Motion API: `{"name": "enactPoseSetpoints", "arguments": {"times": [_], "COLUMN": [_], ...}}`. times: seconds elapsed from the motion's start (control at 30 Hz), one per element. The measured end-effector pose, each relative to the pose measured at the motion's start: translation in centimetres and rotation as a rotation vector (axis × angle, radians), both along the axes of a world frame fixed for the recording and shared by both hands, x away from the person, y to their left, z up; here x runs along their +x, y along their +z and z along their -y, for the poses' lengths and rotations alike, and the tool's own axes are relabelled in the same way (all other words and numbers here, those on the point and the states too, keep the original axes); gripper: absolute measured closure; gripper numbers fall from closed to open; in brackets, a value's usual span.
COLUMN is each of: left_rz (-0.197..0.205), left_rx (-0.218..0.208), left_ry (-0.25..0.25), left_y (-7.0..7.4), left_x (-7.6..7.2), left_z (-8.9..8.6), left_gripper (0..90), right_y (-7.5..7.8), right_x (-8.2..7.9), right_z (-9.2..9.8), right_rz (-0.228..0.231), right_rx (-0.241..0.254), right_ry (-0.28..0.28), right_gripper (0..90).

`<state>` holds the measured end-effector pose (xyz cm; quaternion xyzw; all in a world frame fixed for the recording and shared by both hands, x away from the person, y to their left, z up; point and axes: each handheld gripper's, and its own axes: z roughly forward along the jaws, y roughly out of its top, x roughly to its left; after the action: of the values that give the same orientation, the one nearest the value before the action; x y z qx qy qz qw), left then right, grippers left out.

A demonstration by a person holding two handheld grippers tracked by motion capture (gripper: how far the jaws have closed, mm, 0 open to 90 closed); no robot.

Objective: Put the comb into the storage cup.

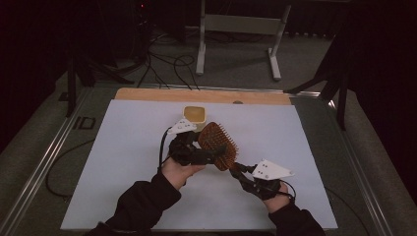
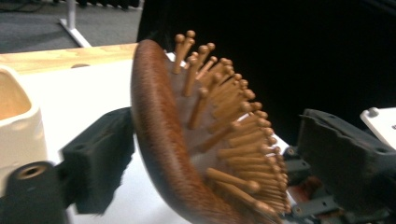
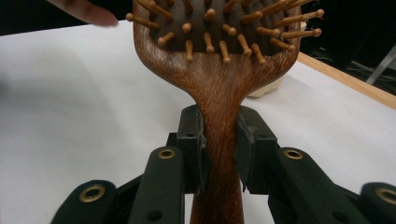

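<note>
Working from the white table sheet [image 1: 123, 162] down: the brown wooden paddle hairbrush with peg bristles [image 1: 219, 145] is held above it, mid-table, with its long axis running from the head, up and left in the high view, to the handle at lower right. My right gripper [image 3: 219, 156] has its jaws clamped on the neck of that handle. My left gripper [image 1: 209, 156] is the nearer one to the head; its jaws stand apart on either side of it, one behind the wooden back, one off the bristle tips, touching neither as far as I can judge. A cream ceramic cup [image 1: 194, 114] sits just behind. The handle's end is cut off below the right gripper view.
</note>
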<state>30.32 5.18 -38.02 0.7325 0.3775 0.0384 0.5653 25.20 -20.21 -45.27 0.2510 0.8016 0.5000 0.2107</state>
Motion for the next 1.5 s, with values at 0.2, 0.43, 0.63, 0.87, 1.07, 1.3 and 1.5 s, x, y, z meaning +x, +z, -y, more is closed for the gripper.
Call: {"name": "enactPoseSetpoints", "arguments": {"times": [0.2,0.43,0.63,0.87,1.07,1.3,1.5], "left_rz": [-0.026,-0.055,-0.097,-0.125,-0.090,-0.081,-0.073], "left_rx": [-0.066,-0.116,-0.174,-0.212,-0.200,-0.199,-0.187], "left_ry": [-0.007,-0.008,-0.031,-0.049,-0.061,-0.084,-0.108], "left_y": [-0.8,-1.1,-1.4,-1.4,-0.9,-0.2,0.2], "left_x": [0.3,0.6,1.0,1.2,0.8,0.8,0.9], "left_z": [-0.1,-0.4,-0.7,-0.9,-0.7,-0.4,-0.3], "left_gripper": [29.1,36.0,42.8,49.2,50.9,51.5,51.6], "right_y": [-0.1,-0.1,-0.2,-0.3,-0.3,-0.3,-0.3], "right_x": [0.0,0.1,0.1,0.1,0.1,0.1,0.2], "right_z": [-0.1,0.0,0.0,-0.1,-0.1,0.2,0.4], "right_rz": [-0.011,-0.006,-0.008,-0.001,0.018,0.025,0.008], "right_rx": [0.002,-0.001,-0.005,-0.002,0.007,0.054,0.071], "right_ry": [-0.002,-0.003,-0.006,-0.008,-0.009,0.005,-0.018], "right_gripper": [73.4,73.4,73.3,73.2,72.9,64.7,38.8]}}
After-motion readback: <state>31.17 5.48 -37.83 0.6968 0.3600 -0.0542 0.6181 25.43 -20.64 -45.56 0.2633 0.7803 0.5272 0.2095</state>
